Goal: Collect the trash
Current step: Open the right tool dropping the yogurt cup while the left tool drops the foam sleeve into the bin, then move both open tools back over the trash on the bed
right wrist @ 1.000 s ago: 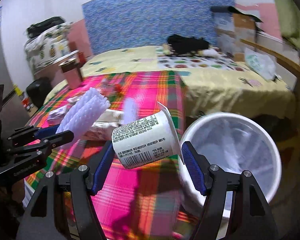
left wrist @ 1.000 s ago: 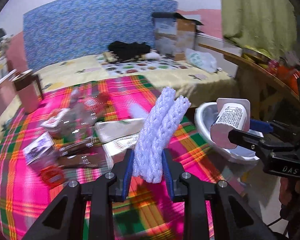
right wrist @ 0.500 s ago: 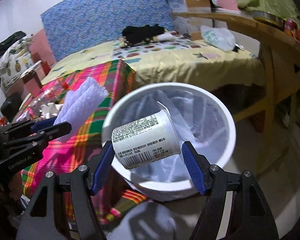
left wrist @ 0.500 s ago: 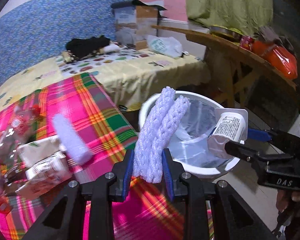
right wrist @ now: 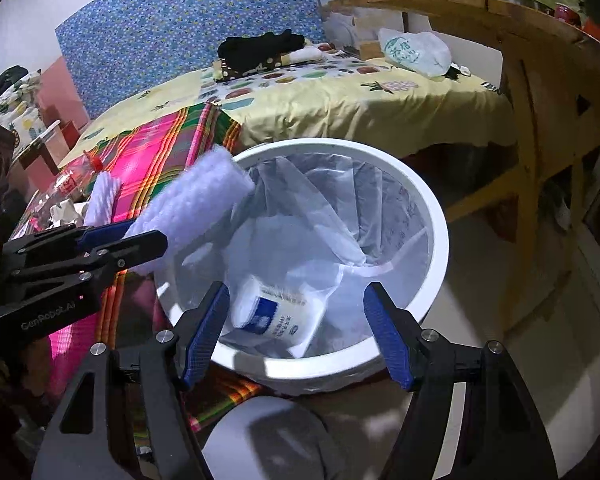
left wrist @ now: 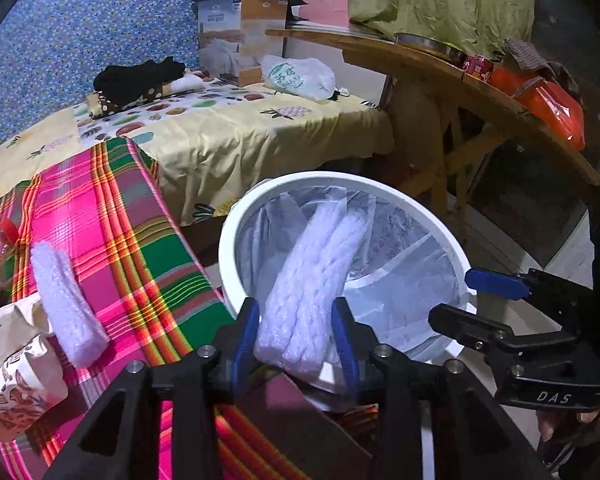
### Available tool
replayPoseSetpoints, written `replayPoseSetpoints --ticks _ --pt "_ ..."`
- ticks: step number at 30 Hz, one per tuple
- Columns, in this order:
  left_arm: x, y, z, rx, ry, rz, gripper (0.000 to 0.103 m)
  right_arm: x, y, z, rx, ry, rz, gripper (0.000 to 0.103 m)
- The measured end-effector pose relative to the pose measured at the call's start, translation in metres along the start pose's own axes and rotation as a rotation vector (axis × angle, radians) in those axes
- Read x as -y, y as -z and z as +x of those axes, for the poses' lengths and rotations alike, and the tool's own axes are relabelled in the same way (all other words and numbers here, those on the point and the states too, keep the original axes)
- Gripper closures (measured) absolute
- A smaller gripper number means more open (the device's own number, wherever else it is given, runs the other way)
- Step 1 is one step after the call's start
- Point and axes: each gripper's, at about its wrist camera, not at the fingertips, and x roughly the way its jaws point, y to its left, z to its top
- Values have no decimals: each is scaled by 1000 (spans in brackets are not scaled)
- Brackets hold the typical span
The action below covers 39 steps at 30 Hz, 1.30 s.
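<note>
My left gripper is shut on a white foam net sleeve and holds it over the rim of the white lined trash bin. In the right wrist view the sleeve sticks out over the bin's left rim, held by the left gripper. My right gripper is open and empty above the bin's near side. A white yogurt cup lies inside the bin below it. The right gripper also shows at the bin's right edge in the left wrist view.
A pink plaid cloth covers the table left of the bin, with another foam sleeve, paper wrappers and a plastic bottle. A bed with yellow sheet is behind. A wooden table stands right.
My right gripper opened and the yogurt cup dropped into the bin. Both grippers moved further over the bin; the left still holds the foam sleeve.
</note>
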Motion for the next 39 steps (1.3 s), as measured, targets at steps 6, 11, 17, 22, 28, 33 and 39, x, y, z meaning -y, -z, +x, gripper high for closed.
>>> replayPoseSetpoints --ticks 6,11,17,22,28,33,39 --pt "-5 -1 -6 17 12 -22 54 2 -3 -6 21 -1 8 32" --pt "-10 3 -19 32 6 -51 55 -5 -4 -13 47 -20 1 32" --pt "-21 13 -43 52 -24 -94 55 -17 -6 -19 64 -46 -20 32" --pt "-28 25 -64 69 -67 -118 54 -36 -5 -23 71 -83 -55 32" --pt "-40 44 -90 93 -114 -144 54 -58 -2 -24 68 -135 -101 32" --pt "-57 63 -107 97 -167 -179 55 -76 1 -25 72 -165 -142 32" --pt "-72 84 -125 98 -217 -217 55 -91 3 -25 64 -187 -170 32"
